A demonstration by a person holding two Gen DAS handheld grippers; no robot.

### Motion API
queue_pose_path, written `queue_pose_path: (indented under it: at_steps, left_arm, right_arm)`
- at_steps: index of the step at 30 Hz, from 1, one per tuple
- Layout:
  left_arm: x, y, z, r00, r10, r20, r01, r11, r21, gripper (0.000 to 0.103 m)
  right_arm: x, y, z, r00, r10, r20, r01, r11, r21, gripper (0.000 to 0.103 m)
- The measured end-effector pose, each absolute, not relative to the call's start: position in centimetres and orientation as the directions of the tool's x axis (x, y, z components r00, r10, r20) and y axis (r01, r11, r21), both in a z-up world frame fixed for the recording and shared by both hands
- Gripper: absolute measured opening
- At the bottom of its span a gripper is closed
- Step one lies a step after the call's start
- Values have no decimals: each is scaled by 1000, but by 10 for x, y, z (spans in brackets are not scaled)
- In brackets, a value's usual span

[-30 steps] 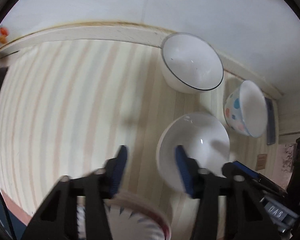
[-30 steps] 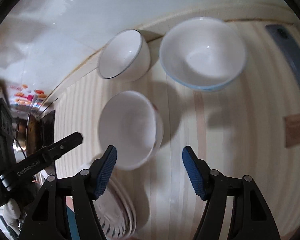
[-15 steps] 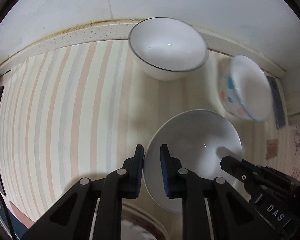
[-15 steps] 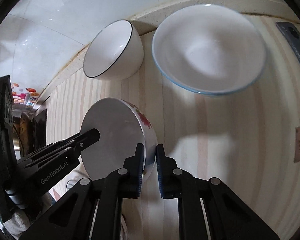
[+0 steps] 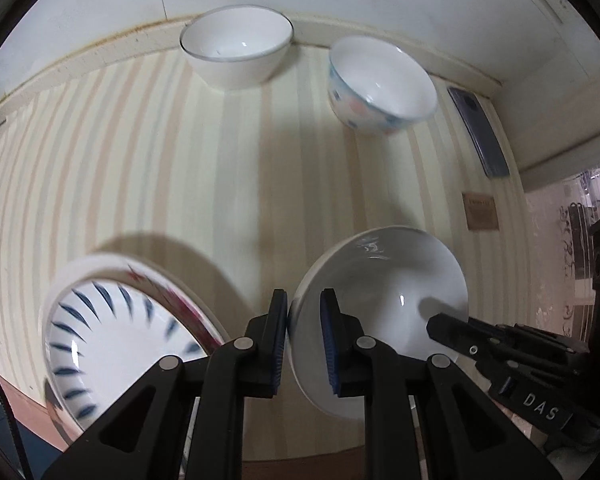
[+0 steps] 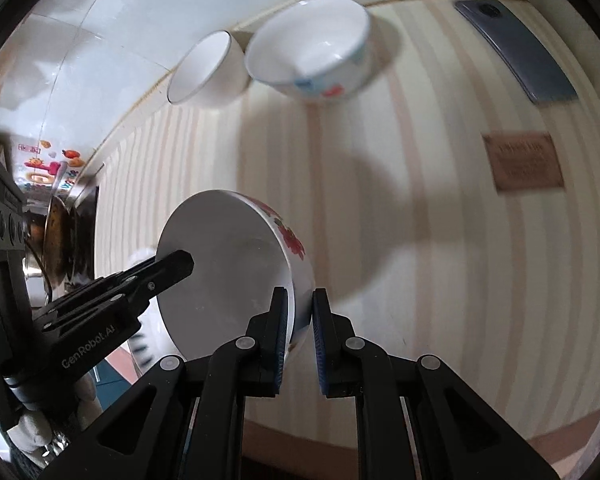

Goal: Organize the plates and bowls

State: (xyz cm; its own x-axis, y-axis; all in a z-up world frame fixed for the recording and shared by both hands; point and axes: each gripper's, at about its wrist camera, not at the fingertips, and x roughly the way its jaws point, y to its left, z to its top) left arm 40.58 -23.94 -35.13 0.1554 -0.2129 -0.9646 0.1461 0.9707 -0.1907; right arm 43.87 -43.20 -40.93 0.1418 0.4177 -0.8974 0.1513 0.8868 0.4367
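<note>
Both grippers grip one white bowl with red flowers on its outside (image 5: 384, 304) (image 6: 228, 268) and hold it above the striped table. My left gripper (image 5: 303, 322) is shut on its left rim. My right gripper (image 6: 300, 320) is shut on its right rim. A plate with blue dashes and a red-patterned rim (image 5: 120, 340) lies at the near left, below the left gripper. A white bowl with a dark rim (image 5: 236, 52) (image 6: 208, 72) and a dotted bowl (image 5: 380, 84) (image 6: 312, 64) stand at the back by the wall.
A dark phone (image 5: 478, 136) (image 6: 516, 48) lies at the back right. A brown card (image 5: 480, 212) (image 6: 524, 166) lies near it. The table's front edge (image 6: 420, 440) runs close below the grippers. A metal pot (image 6: 60, 240) stands at the far left.
Both grippers closed on the flowered bowl's rim about half a second ago and have lifted it up and back toward the front. The patterned plate has come into view below.
</note>
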Motion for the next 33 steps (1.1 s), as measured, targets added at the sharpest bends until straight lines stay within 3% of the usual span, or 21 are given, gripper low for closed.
queue_pose_path:
  at_steps: [15, 21, 22, 26, 27, 33]
  left_arm:
    - [390, -276, -387, 101, -136, -986, 242, 964, -108, 15]
    - [397, -265, -377, 46, -183, -982, 208, 963, -170, 16]
    - [398, -259, -367, 54, -193, -980, 201, 963, -179, 16]
    - [419, -248, -322, 136, -237, -962, 171, 962, -213, 24]
    - [427, -247, -315, 155, -240, -958, 166, 962, -214, 28]
    - [501, -259, -312, 205, -264, -942, 114, 963, -245, 29]
  right_arm:
    - [397, -450, -441, 83, 419, -904, 193, 883, 427, 14]
    - [406, -462, -445, 29, 465, -885, 209, 863, 461, 17]
    - [407, -464, -443, 23, 479, -878, 209, 856, 472, 20]
    - [418, -491, -419, 80, 503, -861, 243, 828, 506, 49]
    - [423, -498, -413, 105, 505, -856, 252, 820, 515, 49]
    - [485, -529, -396, 289, 498, -817, 299, 764, 572, 49]
